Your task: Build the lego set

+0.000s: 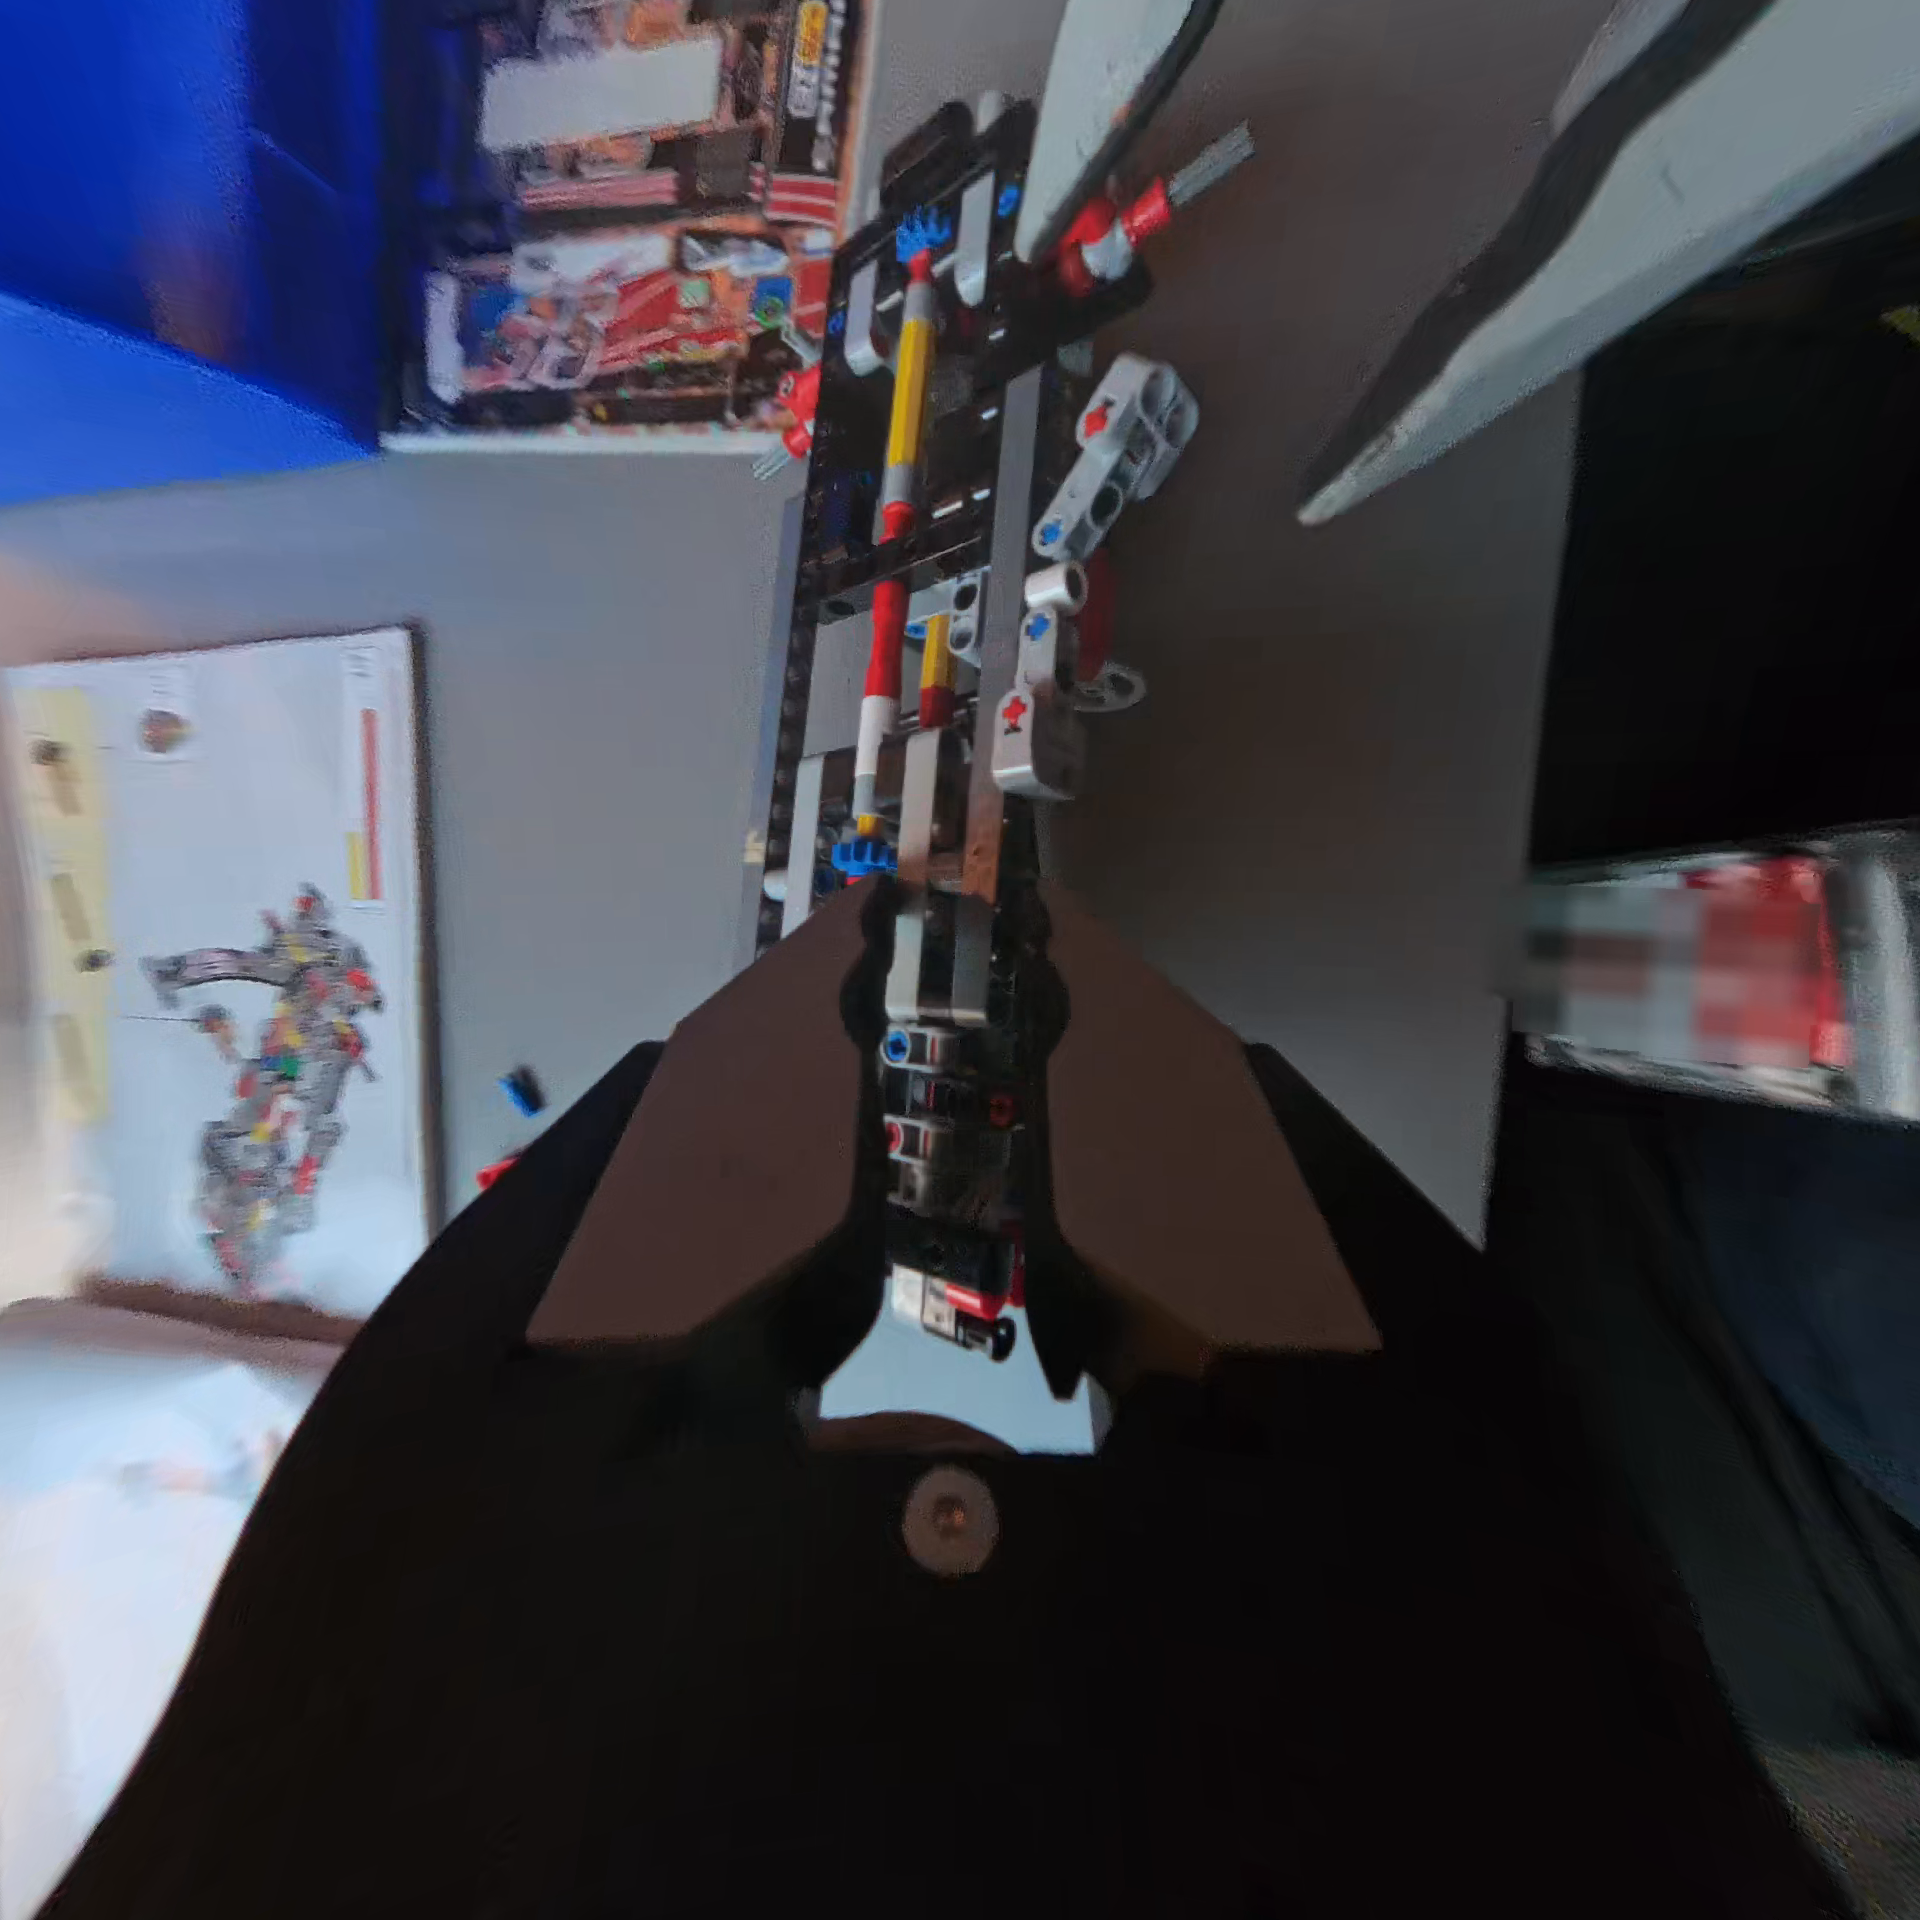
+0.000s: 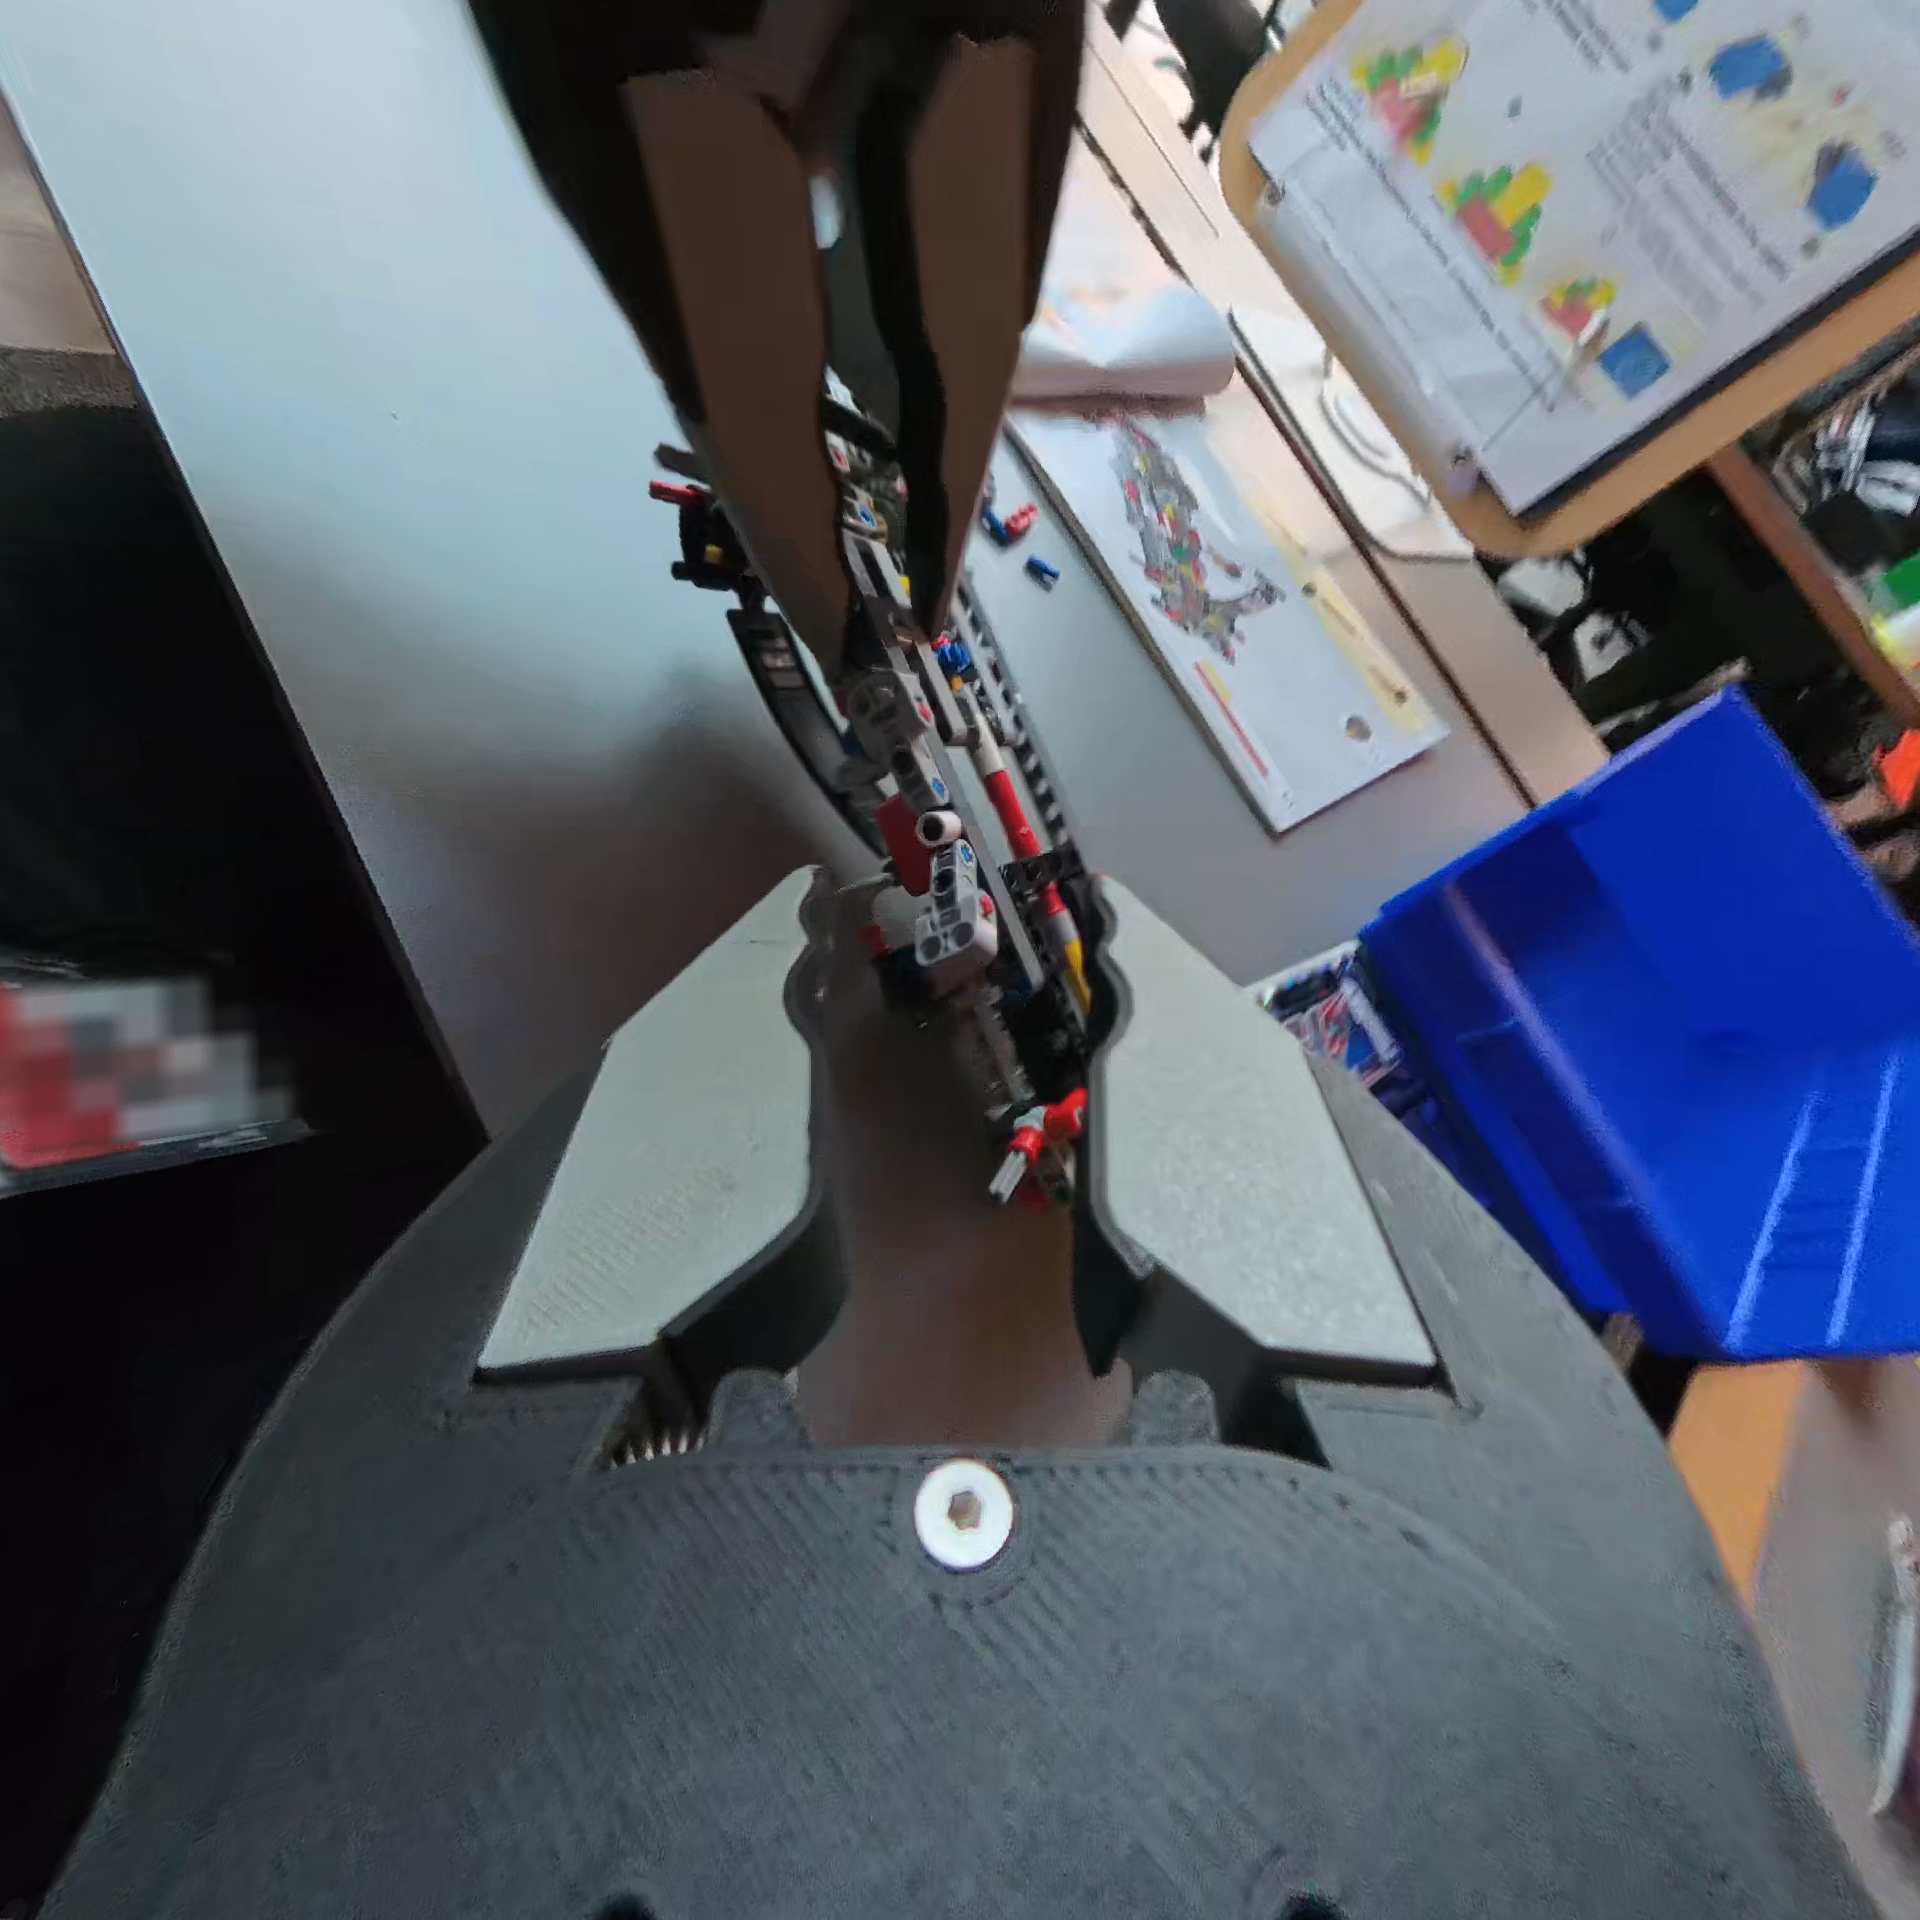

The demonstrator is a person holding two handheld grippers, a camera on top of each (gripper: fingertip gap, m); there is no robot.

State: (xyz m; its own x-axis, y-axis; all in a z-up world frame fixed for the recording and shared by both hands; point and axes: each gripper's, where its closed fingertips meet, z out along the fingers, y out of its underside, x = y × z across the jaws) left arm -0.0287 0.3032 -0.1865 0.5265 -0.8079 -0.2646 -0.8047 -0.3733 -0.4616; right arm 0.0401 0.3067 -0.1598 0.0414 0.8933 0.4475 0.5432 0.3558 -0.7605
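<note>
Long, narrow toy-brick frame (image 1: 925, 582) of black studded beams, grey bars, red and yellow rods and a blue cog, held up off the smooth grey tabletop (image 1: 582, 582). Left gripper (image 1: 961, 935) clamped on one end, dark notched pads tight against the grey bars. Right gripper (image 2: 961, 935) at the other end, pale matte fingers (image 2: 686, 1132) spread around the frame; contact impossible to judge. Nearby: glossy blue plastic bin (image 2: 1662, 1091), flat printed instruction sheet (image 2: 1226, 603), picture-covered cardboard box (image 1: 634, 218).

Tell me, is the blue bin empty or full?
Empty, as far as visible: the blue bin is tipped toward the camera, showing bare inner walls.
</note>
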